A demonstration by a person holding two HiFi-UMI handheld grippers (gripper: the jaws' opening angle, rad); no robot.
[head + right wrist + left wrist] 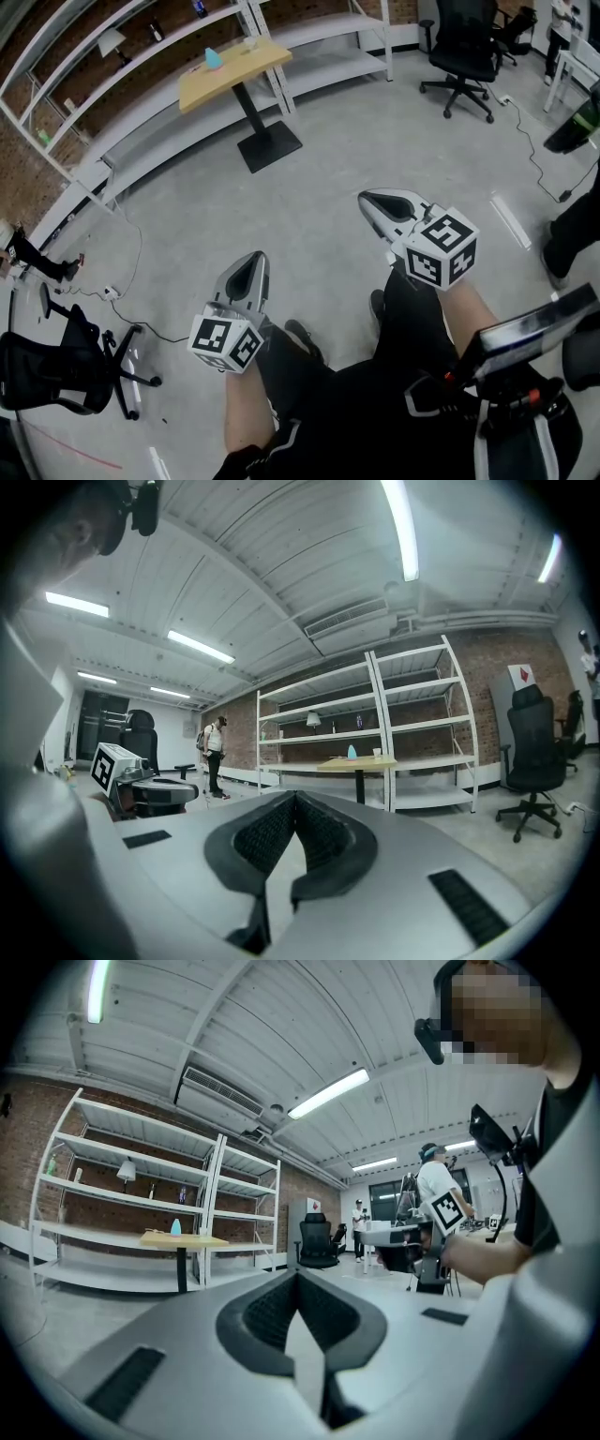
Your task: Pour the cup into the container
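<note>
Left claw (254,261), right claw (369,200): level, closed, empty.

A grey concrete floor (328,178) runs to white metal shelving (112,84) set against a red brick wall (497,667). Before the shelving stands a small wood-topped desk (239,70) on a black pedestal. Black office chairs (461,47) stand far right and near left. Cables (131,272) trail over the floor. Tube lights (401,527) line a ribbed white ceiling (281,583).
</note>
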